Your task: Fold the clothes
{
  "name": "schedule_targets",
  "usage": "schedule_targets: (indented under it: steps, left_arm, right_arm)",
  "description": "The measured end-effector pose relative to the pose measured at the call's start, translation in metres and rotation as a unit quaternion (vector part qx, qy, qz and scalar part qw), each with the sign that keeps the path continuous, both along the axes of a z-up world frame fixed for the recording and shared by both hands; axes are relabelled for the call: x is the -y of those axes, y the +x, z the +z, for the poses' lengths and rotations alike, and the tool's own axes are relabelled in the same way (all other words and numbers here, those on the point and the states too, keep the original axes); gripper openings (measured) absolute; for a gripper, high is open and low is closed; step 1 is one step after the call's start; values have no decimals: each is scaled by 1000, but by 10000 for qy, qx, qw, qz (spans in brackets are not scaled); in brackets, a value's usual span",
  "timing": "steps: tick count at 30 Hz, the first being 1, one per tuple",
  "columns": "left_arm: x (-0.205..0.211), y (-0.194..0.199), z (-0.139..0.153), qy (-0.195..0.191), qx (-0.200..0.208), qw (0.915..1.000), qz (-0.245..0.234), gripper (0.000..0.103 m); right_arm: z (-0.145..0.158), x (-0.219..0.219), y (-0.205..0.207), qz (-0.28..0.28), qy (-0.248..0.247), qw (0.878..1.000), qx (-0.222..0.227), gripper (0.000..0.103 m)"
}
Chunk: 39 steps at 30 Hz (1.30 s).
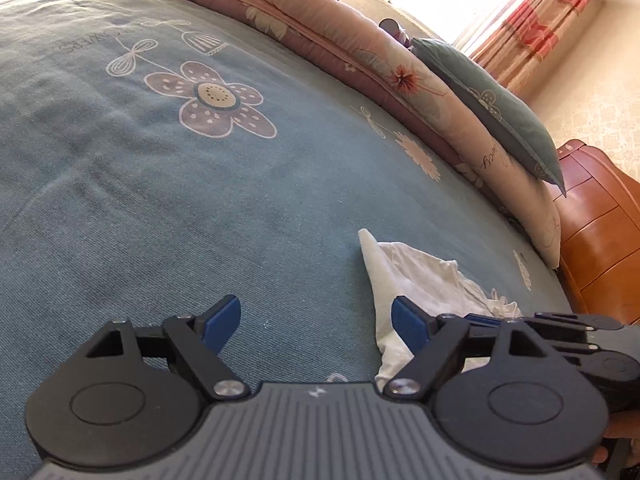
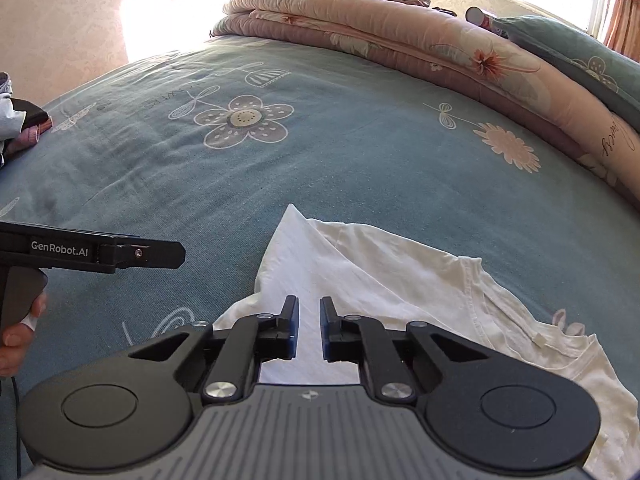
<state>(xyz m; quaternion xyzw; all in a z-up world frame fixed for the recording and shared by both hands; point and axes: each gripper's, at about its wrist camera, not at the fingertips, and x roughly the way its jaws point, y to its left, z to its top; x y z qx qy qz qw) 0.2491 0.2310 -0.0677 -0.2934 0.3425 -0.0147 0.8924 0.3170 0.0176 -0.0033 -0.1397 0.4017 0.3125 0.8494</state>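
A white T-shirt [image 2: 400, 276] lies crumpled on the blue flowered bed sheet [image 2: 360, 152], with one pointed corner [image 2: 290, 210] stretched flat toward the far side. My right gripper [image 2: 309, 304] hovers over the shirt's near part. Its jaws are drawn close with a narrow gap, smooth cloth shows through the gap, and nothing is visibly pinched. My left gripper [image 1: 316, 320] stands open over bare sheet, just left of the shirt [image 1: 416, 276], with nothing between its fingers. It appears from the side in the right wrist view [image 2: 176, 254].
A folded pink floral quilt [image 2: 400, 28] and a blue pillow [image 2: 580, 52] lie along the bed's far edge, with a person behind them. A small pile of clothes [image 2: 24, 124] sits at the left edge. An orange wooden cabinet [image 1: 600, 232] stands at the right.
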Motion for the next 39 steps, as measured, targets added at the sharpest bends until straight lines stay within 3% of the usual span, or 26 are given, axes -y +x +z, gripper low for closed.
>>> schedule_targets:
  steps: [6,9,15,20,22,26,32,36,39]
  left_arm:
    - [0,2,1,43,-26,10000,19,85]
    - [1,1,2,5,28,10000,-19,85]
    - [1,-2,4,-9,45,9999,104,85]
    - [1,-1,6,21,69,9999,133,85]
    - [1,-1,6,86,48,9998,157,85]
    - [0,-1,5,82,54,9998,180,85]
    - [0,-2,5,121,33,9996,249,85]
    - [5,-1,5,188,8,9996,202,85]
    - [8,0,5,253,-4,9996,137,85]
  right_arm:
    - [-47,-29,17,43,37,9978,-653,13]
    - [-53,-31,12,81,98,9987,-495,14]
    - [-27,-12,13,-91,340,9990,-276,14]
    - [-47,-37,27,-6,248,9985,-484,14]
    - [-55,-51,33,-32,126,9998,-127,14]
    - [-48,-47,44,-355,479,9980,-197,15]
    - [-23,-20,8,-179,444,9987,-201,17]
    - [-43,-23,-9,-17,200,9985,-516,17]
    - [-48,-33,-26,261,24,9987,-429,16]
